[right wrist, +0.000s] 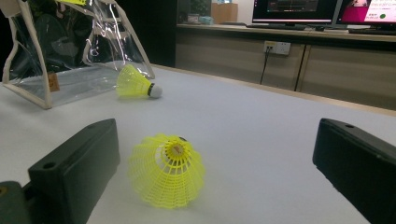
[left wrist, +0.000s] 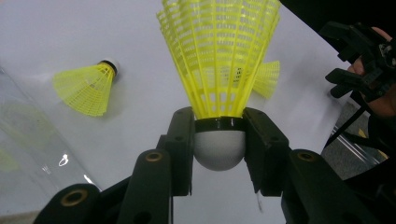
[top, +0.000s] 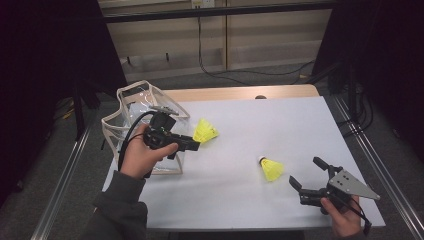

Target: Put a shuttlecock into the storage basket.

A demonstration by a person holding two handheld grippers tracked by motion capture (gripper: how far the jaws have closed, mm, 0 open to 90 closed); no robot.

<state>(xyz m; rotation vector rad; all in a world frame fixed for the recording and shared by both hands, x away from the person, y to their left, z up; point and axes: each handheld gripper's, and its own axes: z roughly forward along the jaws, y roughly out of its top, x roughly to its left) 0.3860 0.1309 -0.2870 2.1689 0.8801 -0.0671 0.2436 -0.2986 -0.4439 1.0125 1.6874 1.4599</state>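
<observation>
My left gripper (left wrist: 219,135) is closed on a yellow shuttlecock (left wrist: 219,56). The two jaws pinch its white cork base from either side, just below the black band, and the plastic skirt fans up and away from me. In the high view that gripper (top: 172,142) hangs over the left part of the white counter (top: 260,115), right in front of the clear plastic bag (top: 125,125).

A second shuttlecock (left wrist: 86,88) lies on its side on the counter beside the bag (right wrist: 60,60). From above I can't quite separate it from the one I'm holding; the two seem to merge into one yellow patch.

My right gripper (right wrist: 215,140) rests low near the counter's right front corner with its jaws spread wide and nothing between the pads. A third shuttlecock (right wrist: 166,170) lies just ahead of them, skirt toward me, touching neither jaw.
</observation>
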